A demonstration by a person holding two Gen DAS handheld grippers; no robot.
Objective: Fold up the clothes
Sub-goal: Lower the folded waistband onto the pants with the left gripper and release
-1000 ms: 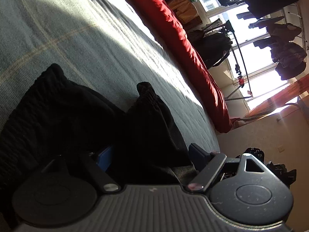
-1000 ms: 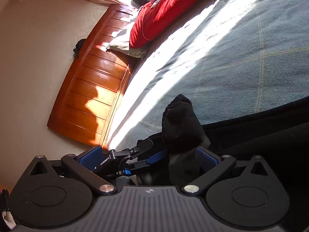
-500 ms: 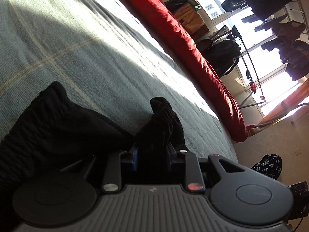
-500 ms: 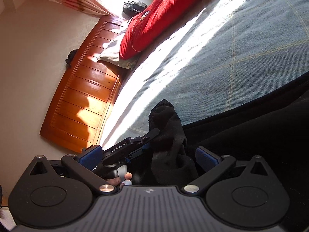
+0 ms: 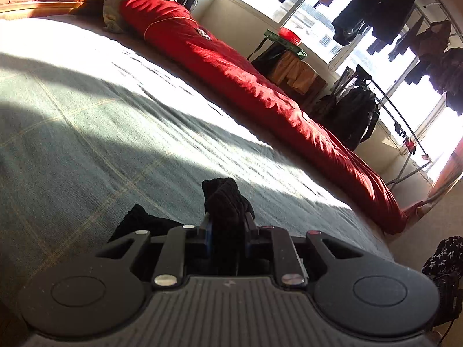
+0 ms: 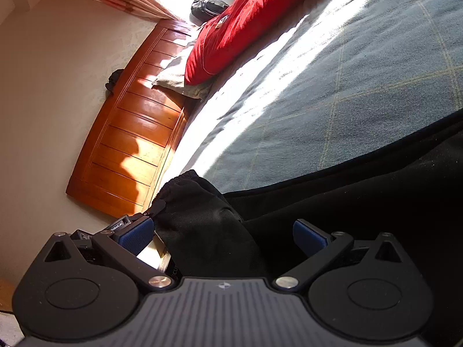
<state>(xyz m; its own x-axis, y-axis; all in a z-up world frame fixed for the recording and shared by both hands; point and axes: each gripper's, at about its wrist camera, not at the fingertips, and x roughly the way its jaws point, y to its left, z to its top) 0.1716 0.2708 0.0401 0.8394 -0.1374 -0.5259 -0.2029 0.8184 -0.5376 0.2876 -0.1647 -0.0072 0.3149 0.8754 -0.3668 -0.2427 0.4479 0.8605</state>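
Note:
A black garment [image 6: 332, 202] lies on the grey-green bedspread [image 5: 86, 133]. In the left wrist view my left gripper [image 5: 227, 225] has its jaws closing on a bunched, ribbed edge of the garment [image 5: 224, 196], and the pads press the cloth. That edge is raised above the bed. In the right wrist view my right gripper [image 6: 222, 235] is open, its blue pads [image 6: 136, 232] wide apart. A thick fold of the black cloth [image 6: 202, 219] lies between them without being pinched. The left gripper's finger [image 6: 157, 204] shows at that fold's left side.
A long red duvet [image 5: 260, 86] runs along the bed's far side, with a pale pillow [image 6: 179, 78] against the wooden headboard [image 6: 130, 144]. Beyond the bed stand a clothes rack [image 5: 390, 29] with dark clothes and a window. A dark patterned item [image 5: 442, 257] lies on the floor.
The left gripper's jaws came together on the ribbed black edge and rose with it, tipping its view up toward the room. The right gripper shifted a little and stayed open.

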